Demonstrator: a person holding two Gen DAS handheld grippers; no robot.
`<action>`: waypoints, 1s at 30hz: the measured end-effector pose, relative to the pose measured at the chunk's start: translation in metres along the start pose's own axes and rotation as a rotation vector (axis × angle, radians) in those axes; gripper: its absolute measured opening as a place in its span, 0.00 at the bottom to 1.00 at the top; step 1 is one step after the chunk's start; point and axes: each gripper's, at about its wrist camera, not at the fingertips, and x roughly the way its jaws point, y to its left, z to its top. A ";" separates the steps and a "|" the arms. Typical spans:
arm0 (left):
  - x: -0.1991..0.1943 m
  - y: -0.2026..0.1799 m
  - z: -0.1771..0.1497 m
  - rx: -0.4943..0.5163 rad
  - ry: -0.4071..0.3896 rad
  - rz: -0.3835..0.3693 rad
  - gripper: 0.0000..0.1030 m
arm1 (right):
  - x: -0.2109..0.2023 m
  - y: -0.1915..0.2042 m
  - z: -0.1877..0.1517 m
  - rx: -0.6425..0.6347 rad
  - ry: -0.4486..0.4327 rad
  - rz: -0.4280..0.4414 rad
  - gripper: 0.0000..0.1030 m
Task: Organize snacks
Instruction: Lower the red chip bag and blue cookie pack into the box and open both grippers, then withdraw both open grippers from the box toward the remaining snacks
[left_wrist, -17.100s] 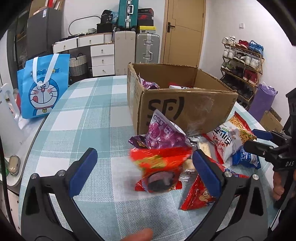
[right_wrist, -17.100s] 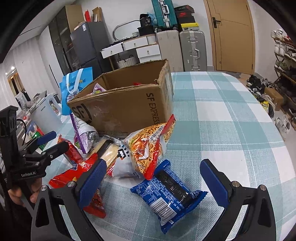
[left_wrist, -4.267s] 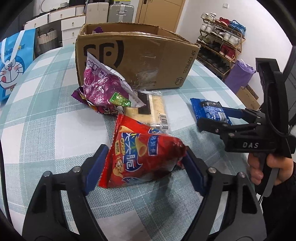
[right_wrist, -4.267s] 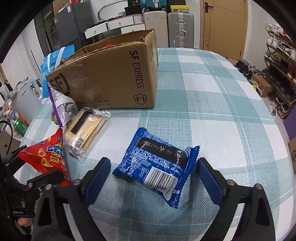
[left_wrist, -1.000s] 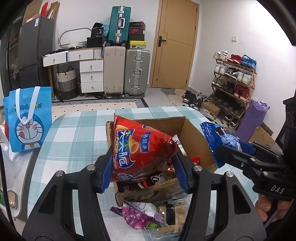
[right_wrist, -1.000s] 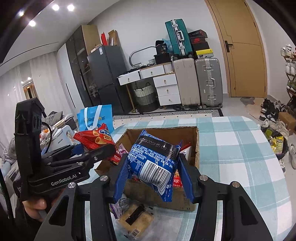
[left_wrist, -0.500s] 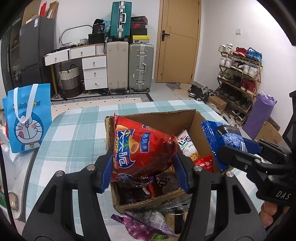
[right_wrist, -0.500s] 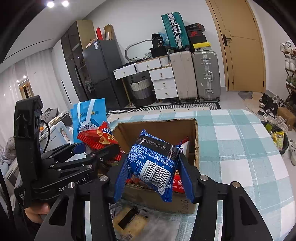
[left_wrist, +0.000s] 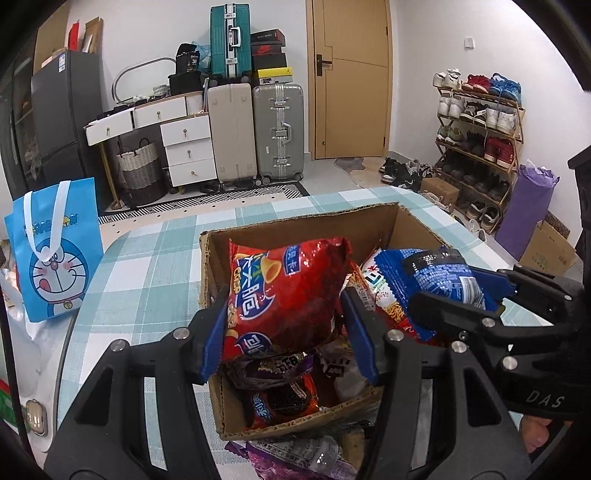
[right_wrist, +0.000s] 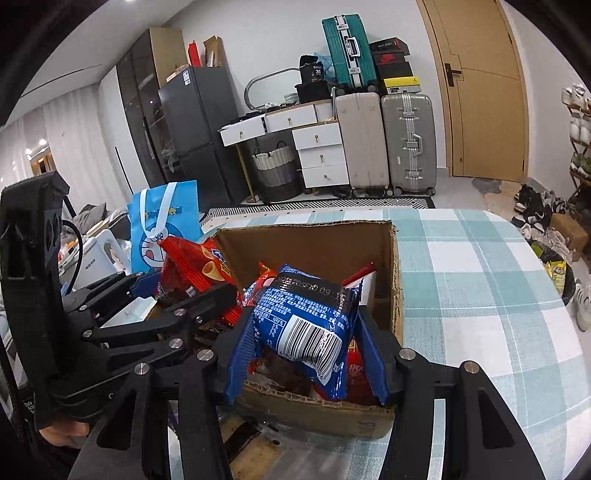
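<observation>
A table (left_wrist: 147, 251) with a checked cloth is seen, and on it a cardboard box (left_wrist: 295, 229) stands open at the top. The box is already partly filled with packets.

The left gripper (left_wrist: 288, 332) is clenched on a red chip bag (left_wrist: 284, 295). The bag is held upright, its long axis running from 6 to 12 o'clock in the left wrist view, and it hangs above the left half of the box opening. The right gripper (right_wrist: 306, 354) is clenched on a blue biscuit packet (right_wrist: 306, 314). This packet is also held with its long axis toward 12 o'clock, a little tilted, and it is over the near right part of the opening. In the left wrist view the right gripper is found at 3 o'clock of the red bag, just beside it but apart.

The coming move is judged to be a release into the box. Both packets lie directly between their fingers and straight above the opening, so only a lowering and an opening of the fingers is needed. Neither hand is clearly nearer; the blue packet seems slightly lower over the near wall.

Below the near wall, at 6 o'clock, a purple packet (left_wrist: 295, 454) is left on the table, not yet put away.
</observation>
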 end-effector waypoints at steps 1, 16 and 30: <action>0.003 0.001 0.000 0.002 0.005 -0.002 0.53 | 0.001 0.000 0.001 -0.004 -0.001 -0.005 0.51; -0.002 0.016 -0.002 -0.047 0.016 -0.054 0.77 | -0.043 -0.004 -0.009 -0.018 -0.113 -0.010 0.99; -0.078 0.024 -0.032 -0.041 -0.041 -0.011 1.00 | -0.075 -0.014 -0.046 0.039 -0.045 -0.017 0.99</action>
